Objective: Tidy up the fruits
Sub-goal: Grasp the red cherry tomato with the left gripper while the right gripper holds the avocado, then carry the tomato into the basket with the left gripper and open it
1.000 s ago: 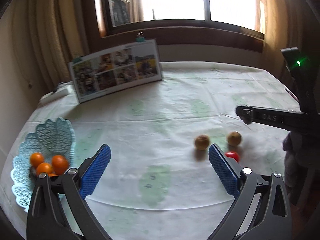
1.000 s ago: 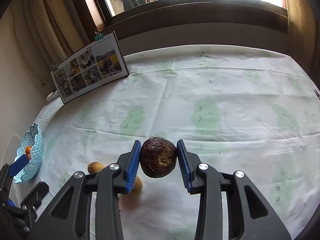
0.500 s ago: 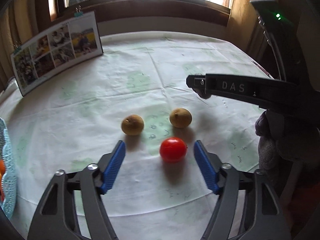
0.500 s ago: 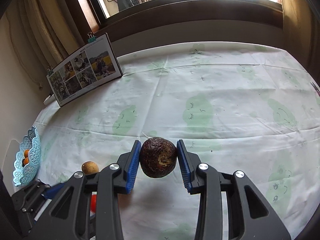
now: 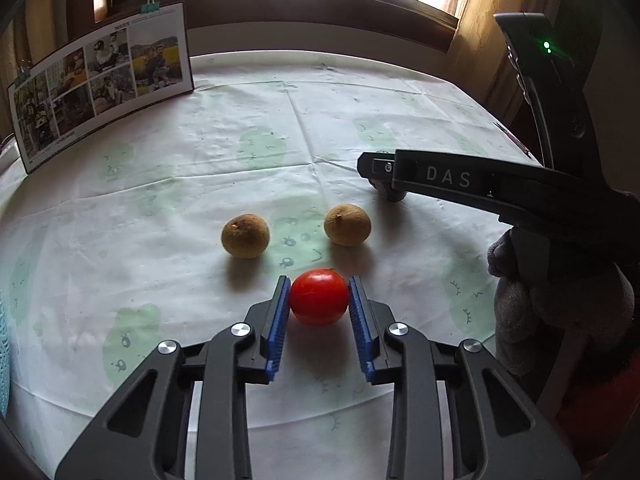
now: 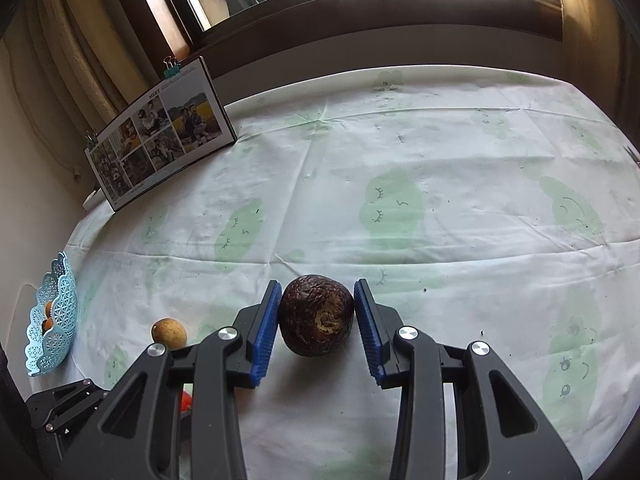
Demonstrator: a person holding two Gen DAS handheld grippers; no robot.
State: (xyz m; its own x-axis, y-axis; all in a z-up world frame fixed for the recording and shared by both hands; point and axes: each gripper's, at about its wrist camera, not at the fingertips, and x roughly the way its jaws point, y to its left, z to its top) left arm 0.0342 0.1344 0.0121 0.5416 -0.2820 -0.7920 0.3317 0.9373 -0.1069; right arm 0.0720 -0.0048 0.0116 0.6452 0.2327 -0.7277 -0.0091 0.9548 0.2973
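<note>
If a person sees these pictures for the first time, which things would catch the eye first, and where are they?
Probably the bright red tomato, held between the blue pads of the left gripper near the front of the table. Next, the dark wrinkled fruit clamped in the right gripper. Two brown round fruits lie just behind the tomato on the tablecloth.

my right claw [image 5: 384, 168] hides most of the dark wrinkled fruit [image 5: 390, 193]; the pale blue lattice basket [image 5: 3, 356] is cut off at left.

Two brown fruits [image 5: 245, 236] [image 5: 347, 225], one tomato [image 5: 319, 297], one dark fruit [image 6: 317, 315], one basket [image 6: 52, 320].
</note>
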